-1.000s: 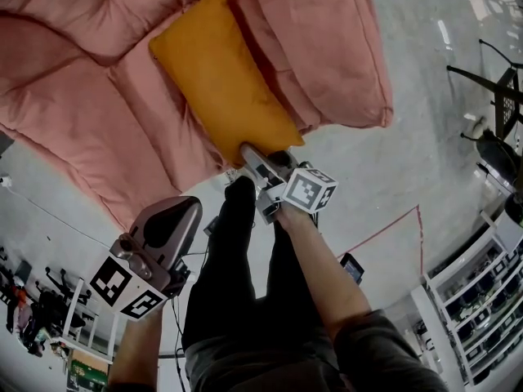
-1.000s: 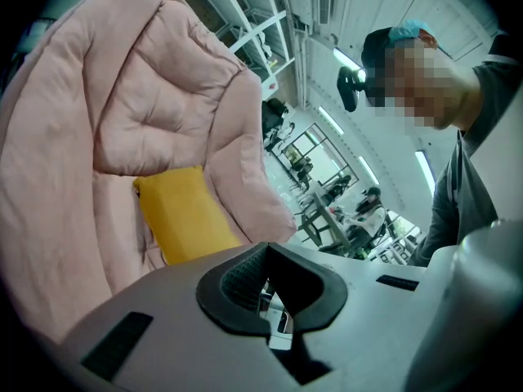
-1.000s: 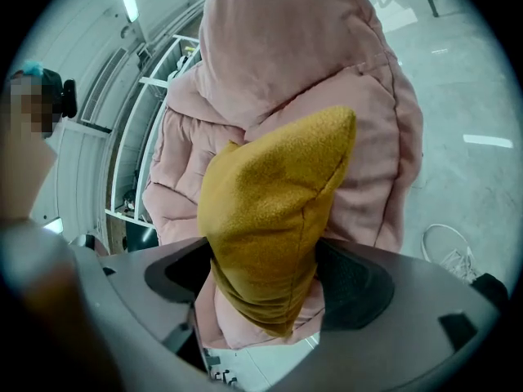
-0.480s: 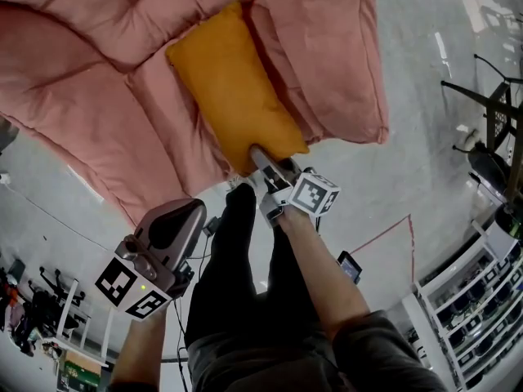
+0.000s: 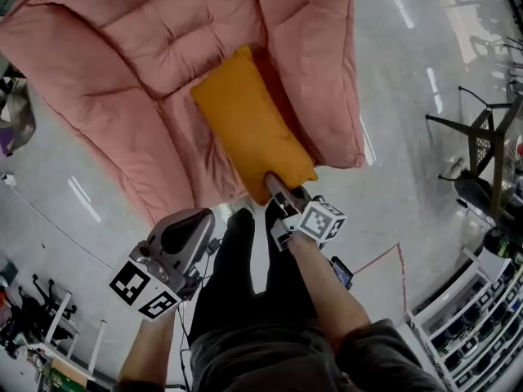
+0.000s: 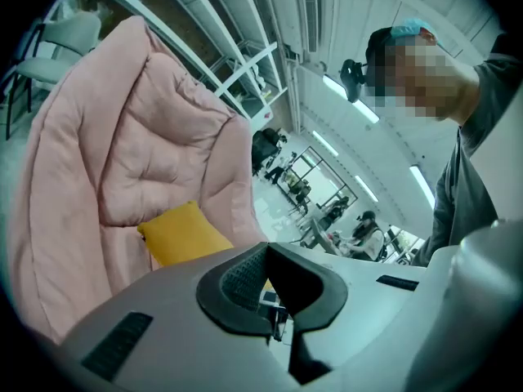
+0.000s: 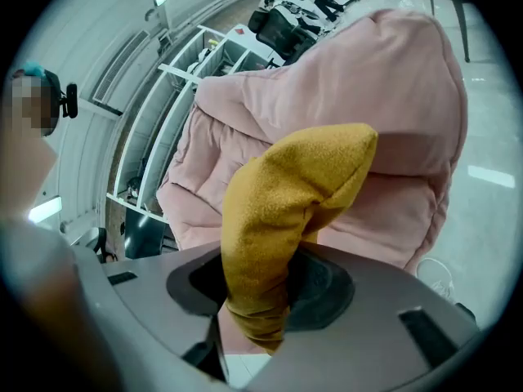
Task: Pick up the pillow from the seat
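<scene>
One pillow (image 5: 249,129) lay on one seat (image 5: 147,64). The right gripper (image 5: 278,188), jaws just closing, pinched its near corner. The left gripper (image 5: 198,219) had its jaws together, empty.

A pink padded seat (image 5: 122,80) is set on the glossy grey floor (image 5: 409,162). A yellow pillow (image 5: 249,129) is laid lengthwise in the seat's hollow, with its near end carried past the seat's front edge. A red tape line (image 5: 384,257) is marked on the floor, right of the seat.
</scene>
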Available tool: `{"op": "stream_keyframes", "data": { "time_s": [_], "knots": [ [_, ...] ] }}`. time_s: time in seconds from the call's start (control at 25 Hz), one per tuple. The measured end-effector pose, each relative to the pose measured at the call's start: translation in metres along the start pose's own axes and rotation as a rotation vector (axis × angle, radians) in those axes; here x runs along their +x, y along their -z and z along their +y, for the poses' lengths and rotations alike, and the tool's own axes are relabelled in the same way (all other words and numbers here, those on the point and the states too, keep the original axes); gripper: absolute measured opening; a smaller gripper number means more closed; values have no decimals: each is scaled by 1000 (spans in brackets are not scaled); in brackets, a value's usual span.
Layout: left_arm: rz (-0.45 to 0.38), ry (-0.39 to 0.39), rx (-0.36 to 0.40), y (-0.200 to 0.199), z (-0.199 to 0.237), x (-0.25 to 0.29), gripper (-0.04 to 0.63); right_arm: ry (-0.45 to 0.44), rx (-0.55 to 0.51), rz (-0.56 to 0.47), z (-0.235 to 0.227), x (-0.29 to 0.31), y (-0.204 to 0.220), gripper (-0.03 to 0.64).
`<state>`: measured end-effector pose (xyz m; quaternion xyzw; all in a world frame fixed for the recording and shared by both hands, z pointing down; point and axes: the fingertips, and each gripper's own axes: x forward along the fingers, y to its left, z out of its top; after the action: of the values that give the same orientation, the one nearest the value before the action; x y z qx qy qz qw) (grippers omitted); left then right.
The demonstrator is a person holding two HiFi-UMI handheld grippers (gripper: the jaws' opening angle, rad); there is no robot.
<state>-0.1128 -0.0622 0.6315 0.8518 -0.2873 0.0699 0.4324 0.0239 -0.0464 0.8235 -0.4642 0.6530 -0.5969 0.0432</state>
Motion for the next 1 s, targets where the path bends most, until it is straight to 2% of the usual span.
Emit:
{"op": "stream_keyframes", "data": {
  "time_s": [0.4, 1.0],
  "knots": [
    [-113, -23, 89, -58, -49, -42, 9, -113, -96, -13, 92, -35, -47, 163],
    [-258, -68, 218, -123, -123, -107, 9, -350, -163, -47, 234, -90, -93, 163]
  ]
}}
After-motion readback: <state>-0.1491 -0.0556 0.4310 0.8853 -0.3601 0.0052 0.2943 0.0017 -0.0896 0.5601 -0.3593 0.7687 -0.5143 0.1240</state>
